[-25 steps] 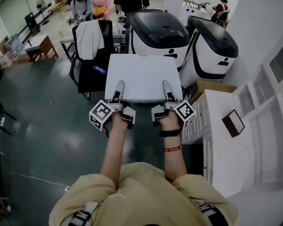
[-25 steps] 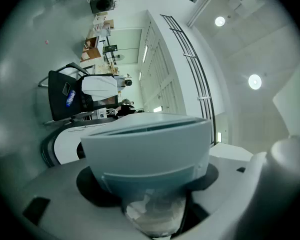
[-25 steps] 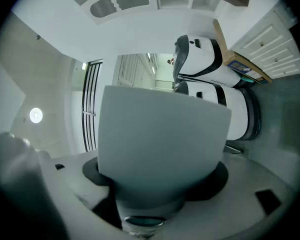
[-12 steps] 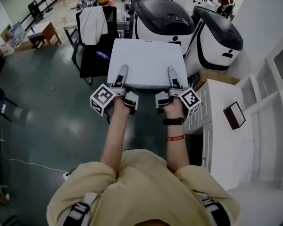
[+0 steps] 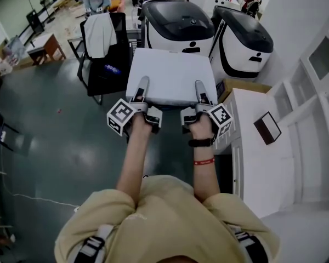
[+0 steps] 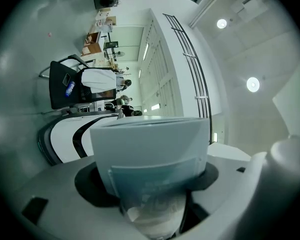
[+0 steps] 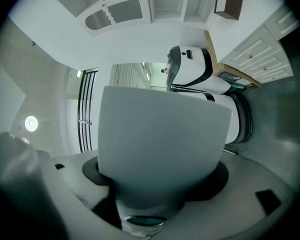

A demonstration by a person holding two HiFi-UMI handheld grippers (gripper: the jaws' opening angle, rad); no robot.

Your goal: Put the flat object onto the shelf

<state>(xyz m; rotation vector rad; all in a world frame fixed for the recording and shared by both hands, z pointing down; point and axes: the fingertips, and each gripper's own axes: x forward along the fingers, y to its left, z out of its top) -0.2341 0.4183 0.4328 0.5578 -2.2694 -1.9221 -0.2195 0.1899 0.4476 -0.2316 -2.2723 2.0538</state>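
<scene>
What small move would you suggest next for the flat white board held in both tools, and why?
Probably swing the flat white board rightward: the left tool and right tool both clamp its near edge, and the white shelf unit stands to its right.

Tan shirt (image 5: 164, 218), black watch (image 5: 199, 143), red wristband (image 5: 204, 161), dark shoulder straps (image 5: 92, 249)

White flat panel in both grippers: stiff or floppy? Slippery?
Probably stiff: the white panel juts flat beyond the left gripper and right gripper, held only at its near edge, no visible sag. Likely light, for the same reason. Surface looks smooth, so it might slip if tilted.
</scene>
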